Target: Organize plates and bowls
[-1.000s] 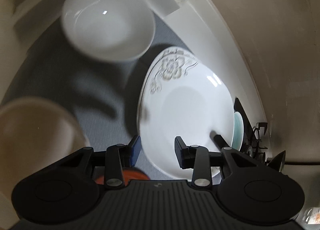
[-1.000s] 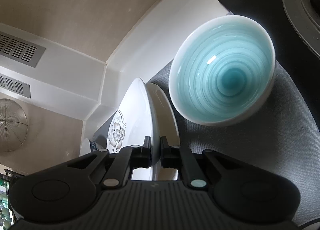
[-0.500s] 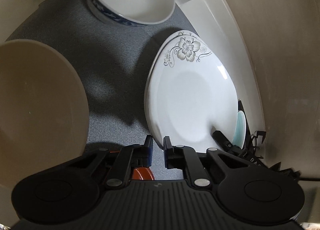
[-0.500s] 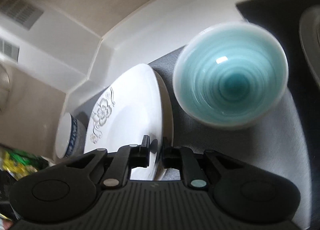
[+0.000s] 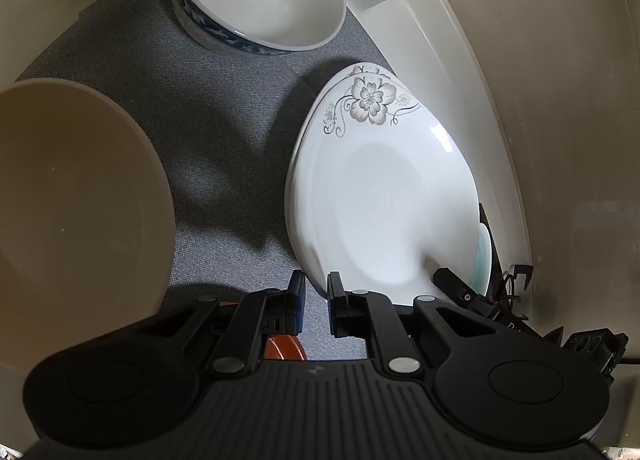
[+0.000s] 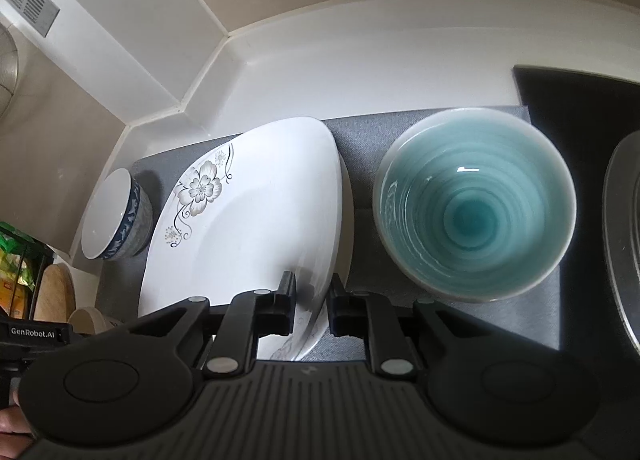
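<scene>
Grey matting covers the counter (image 6: 448, 324) in a pale corner of the kitchen, and on it I can see most of the dishes I have to sort. My left gripper (image 5: 316, 302) is closed down to a narrow slit right at the near rim of the flowered plate (image 5: 380, 196); the plate edge sits at the fingertips, but I cannot tell for sure that the pads actually pinch it. My right gripper (image 6: 312, 300) straddles the opposite rim of the same plate (image 6: 248, 228), its jaws opening, with the rim between them and a little daylight showing beside each pad, so I judge that it is letting go. A second white rim peeks out under the plate on the right-wrist view, so it looks as though the plate already lies on another plate, which would make the plate stack the finished part. The bowls look unsorted: the blue-rimmed bowl (image 5: 260, 0) stands apart at the far end of the mat, the turquoise bowl (image 6: 476, 204) sits just beside the plates on the other side, and a large beige bowl (image 5: 76, 212) fills the left of my left-wrist view. By my reckoning the plates are roughly done, and gathering or nesting those bowls is what remains.
</scene>
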Action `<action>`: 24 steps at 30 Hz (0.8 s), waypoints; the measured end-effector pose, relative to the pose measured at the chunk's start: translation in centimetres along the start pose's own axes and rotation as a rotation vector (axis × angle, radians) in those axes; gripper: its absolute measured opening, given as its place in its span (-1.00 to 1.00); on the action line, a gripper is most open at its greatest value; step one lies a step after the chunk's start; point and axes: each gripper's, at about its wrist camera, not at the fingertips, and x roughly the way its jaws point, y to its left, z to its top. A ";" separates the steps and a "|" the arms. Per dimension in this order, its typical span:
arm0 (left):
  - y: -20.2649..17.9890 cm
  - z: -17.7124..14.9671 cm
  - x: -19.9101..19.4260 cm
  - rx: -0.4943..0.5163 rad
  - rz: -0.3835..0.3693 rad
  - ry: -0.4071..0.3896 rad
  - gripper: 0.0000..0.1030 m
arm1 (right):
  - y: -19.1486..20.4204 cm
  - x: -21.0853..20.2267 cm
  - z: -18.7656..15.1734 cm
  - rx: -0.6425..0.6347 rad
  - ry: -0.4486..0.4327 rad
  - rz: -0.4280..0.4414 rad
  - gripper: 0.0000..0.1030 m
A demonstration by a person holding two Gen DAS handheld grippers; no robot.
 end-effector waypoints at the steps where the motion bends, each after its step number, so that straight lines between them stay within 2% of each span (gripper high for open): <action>1: 0.0 0.0 0.1 -0.002 -0.001 0.003 -0.76 | 0.3 -0.1 0.0 -0.023 -0.001 -0.010 -0.68; 4: -0.1 0.0 0.3 0.006 0.001 0.002 -0.76 | 0.8 -0.3 -0.1 -0.046 -0.010 -0.042 -0.68; 7: 0.0 0.1 0.3 0.005 0.002 0.003 -0.76 | 0.6 -0.3 -0.1 -0.015 0.007 -0.050 -0.68; 17: -0.3 -0.1 0.8 0.018 0.004 0.007 -0.77 | -2.1 0.9 0.9 0.186 0.070 -0.007 -0.62; 24: -0.6 0.0 1.1 0.029 0.000 0.013 -0.77 | -1.9 0.5 -0.4 0.136 0.081 -0.008 -0.62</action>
